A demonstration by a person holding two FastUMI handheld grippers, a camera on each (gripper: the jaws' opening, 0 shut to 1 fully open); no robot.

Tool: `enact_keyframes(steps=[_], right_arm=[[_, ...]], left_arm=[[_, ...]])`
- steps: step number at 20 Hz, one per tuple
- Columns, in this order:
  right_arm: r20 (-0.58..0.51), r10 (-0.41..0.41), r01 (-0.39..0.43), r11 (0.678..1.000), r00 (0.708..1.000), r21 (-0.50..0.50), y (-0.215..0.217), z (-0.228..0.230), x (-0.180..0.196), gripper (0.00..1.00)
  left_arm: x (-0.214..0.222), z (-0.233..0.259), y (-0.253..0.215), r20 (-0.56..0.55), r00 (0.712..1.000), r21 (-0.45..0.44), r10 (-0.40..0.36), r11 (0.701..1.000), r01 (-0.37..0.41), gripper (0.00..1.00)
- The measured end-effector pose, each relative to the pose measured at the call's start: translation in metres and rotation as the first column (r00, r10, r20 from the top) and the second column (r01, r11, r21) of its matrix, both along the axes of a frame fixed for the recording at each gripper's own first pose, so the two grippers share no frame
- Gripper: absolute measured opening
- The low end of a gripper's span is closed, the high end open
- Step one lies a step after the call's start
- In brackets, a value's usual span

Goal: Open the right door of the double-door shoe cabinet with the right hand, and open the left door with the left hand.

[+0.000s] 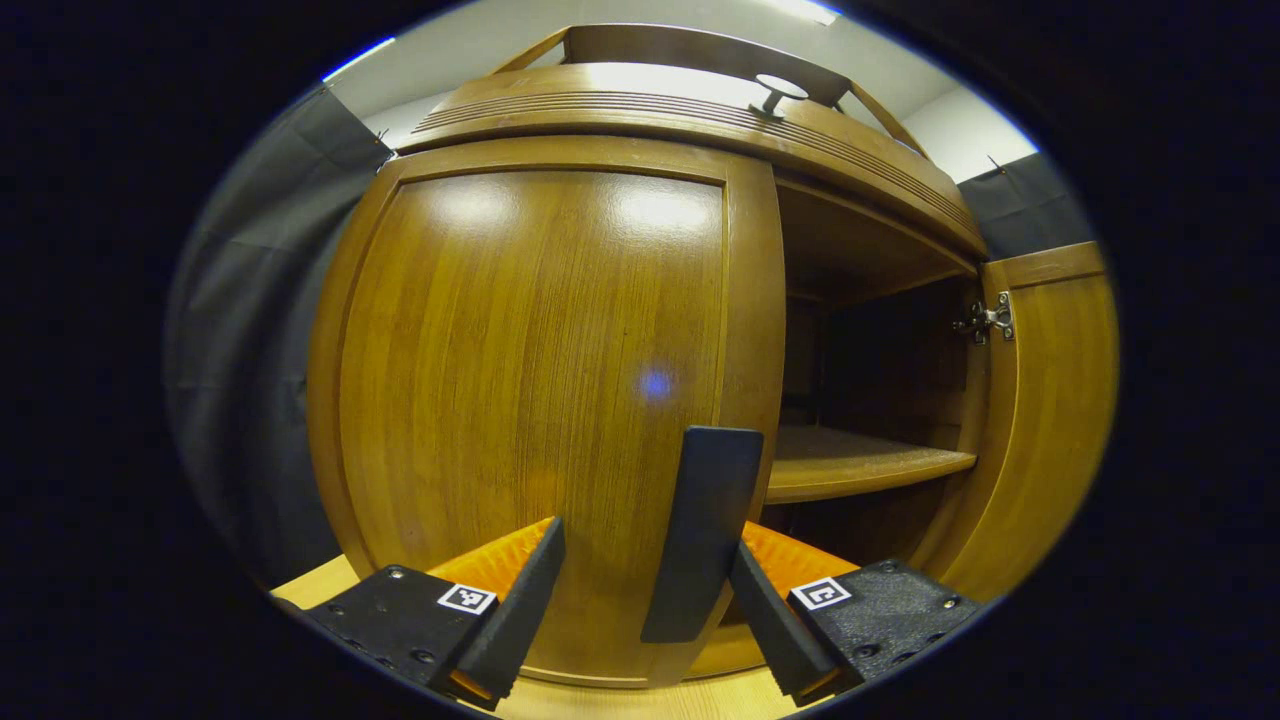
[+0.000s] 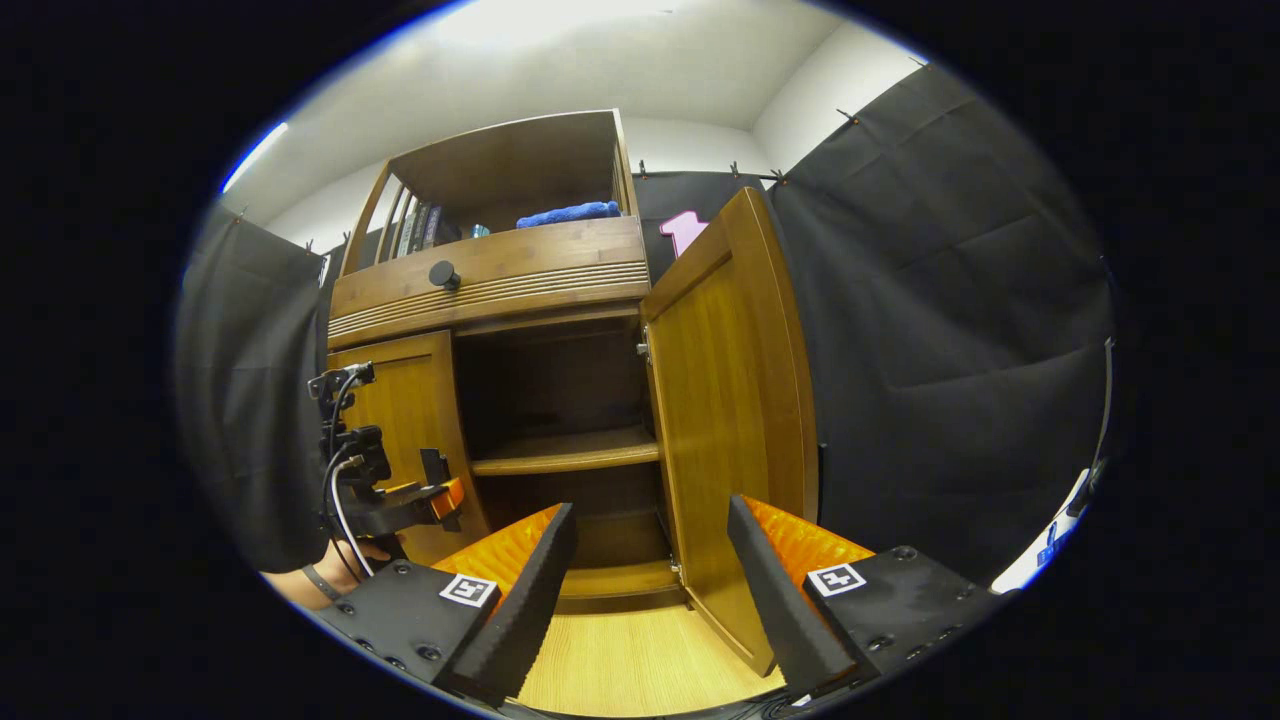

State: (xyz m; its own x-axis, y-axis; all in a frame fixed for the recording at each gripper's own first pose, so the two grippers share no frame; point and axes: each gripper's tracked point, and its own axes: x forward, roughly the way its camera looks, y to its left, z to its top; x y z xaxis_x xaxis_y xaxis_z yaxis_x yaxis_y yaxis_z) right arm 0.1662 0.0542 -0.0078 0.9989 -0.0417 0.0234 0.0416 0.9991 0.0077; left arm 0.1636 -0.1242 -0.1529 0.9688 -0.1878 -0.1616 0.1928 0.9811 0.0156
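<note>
Shoe cabinet (image 2: 560, 290): right door (image 2: 725, 420) swung wide open, standing upright, its face turned to the left across the opening, hinge (image 1: 988, 320) on its inner edge. Left door (image 1: 540, 400) shut, flat across the cabinet front. Inside the open right half: one bare wooden shelf (image 2: 565, 450) across the middle, dark compartment above and below it, nothing I can make out on it. Open top shelf holds a folded blue cloth (image 2: 568, 212) and a row of books (image 2: 412, 230) at the left. Round knob (image 2: 443, 274) on the drawer band below it.

My left gripper (image 1: 645, 590): jaws apart, holding nothing, right up against the left door. The door's dark handle (image 1: 703, 530) stands upright between my fingers, long axis vertical, at the door's right edge; contact — can't tell.

My right gripper (image 2: 650, 590): jaws wide apart, empty, near the open door's bottom edge, over the wood floor (image 2: 630, 660).
</note>
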Motion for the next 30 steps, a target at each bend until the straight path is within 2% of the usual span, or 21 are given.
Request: enact_keyframes(steps=[2,3,4,5,7,8,9,10,12,14,15,16,17,23,24,30], right_arm=[[-0.002,0.003,-0.003,1.0,1.0,0.0,0.0,0.0,0.0,0.89],[-0.004,0.004,-0.004,1.0,1.0,0.001,0.001,-0.001,0.0,0.98],[-0.005,0.004,-0.004,1.0,1.0,0.003,0.001,-0.001,0.0,0.98],[-0.007,0.005,-0.005,1.0,1.0,0.006,0.002,-0.001,0.001,0.98],[-0.018,0.014,-0.013,1.0,1.0,0.014,0.005,-0.003,0.0,0.98],[-0.024,0.02,-0.019,1.0,1.0,0.014,0.006,-0.005,-0.001,0.98],[-0.027,0.023,-0.023,1.0,0.999,0.012,0.007,-0.006,-0.001,0.93],[-0.03,0.026,-0.026,1.0,0.999,0.009,0.007,-0.006,-0.001,0.98],[-0.023,0.028,-0.028,1.0,0.999,0.004,0.007,-0.004,-0.002,0.98],[-0.01,0.032,-0.032,0.999,0.999,-0.008,0.007,-0.002,0.002,0.89],[-0.009,0.034,-0.034,0.999,0.999,-0.014,0.007,-0.001,0.002,1.0],[-0.008,0.034,-0.034,0.999,0.999,-0.019,0.006,-0.001,0.002,0.89],[-0.008,0.034,-0.035,0.999,0.999,-0.024,0.006,-0.001,0.002,0.89],[-0.019,0.048,-0.049,0.998,0.999,-0.049,0.007,-0.003,0.0,0.89],[-0.019,0.049,-0.05,0.997,0.999,-0.051,0.006,-0.004,0.0,0.98],[-0.034,0.078,-0.08,0.995,0.996,-0.053,0.012,-0.008,-0.002,0.98]], left_arm=[[0.0,0.0,-0.002,0.007,1.0,-0.004,-0.013,1.0,0.013,0.92],[0.0,-0.001,-0.005,0.005,1.0,-0.005,-0.029,1.0,0.029,0.87],[-0.002,0.0,-0.012,0.003,0.999,-0.011,-0.054,0.998,0.054,0.82],[-0.004,-0.001,-0.025,0.0,0.995,-0.033,-0.101,0.994,0.101,0.65],[-0.005,-0.001,-0.027,0.0,0.994,-0.003,-0.112,0.994,0.112,0.31],[-0.007,-0.001,-0.026,-0.007,0.992,0.0,-0.127,0.992,0.127,0.29],[-0.011,0.001,-0.027,-0.012,0.99,-0.012,-0.138,0.99,0.138,0.29],[-0.016,0.002,-0.025,-0.019,0.989,-0.021,-0.145,0.989,0.145,0.29],[-0.027,0.005,-0.021,-0.031,0.988,-0.01,-0.152,0.988,0.152,0.28],[-0.036,0.009,-0.017,-0.048,0.985,0.001,-0.163,0.987,0.163,0.28],[-0.044,0.011,-0.014,-0.059,0.984,-0.004,-0.169,0.986,0.169,0.29],[-0.052,0.012,-0.011,-0.065,0.983,-0.011,-0.173,0.985,0.173,0.28],[-0.056,0.014,-0.008,-0.067,0.982,-0.013,-0.174,0.985,0.174,0.29],[-0.097,0.03,0.024,-0.015,0.995,0.006,-0.1,0.995,0.1,0.28],[-0.103,0.033,0.029,-0.011,0.996,0.011,-0.089,0.996,0.089,0.28],[-0.131,0.045,0.056,0.013,0.999,0.039,-0.04,0.998,0.039,0.28]])
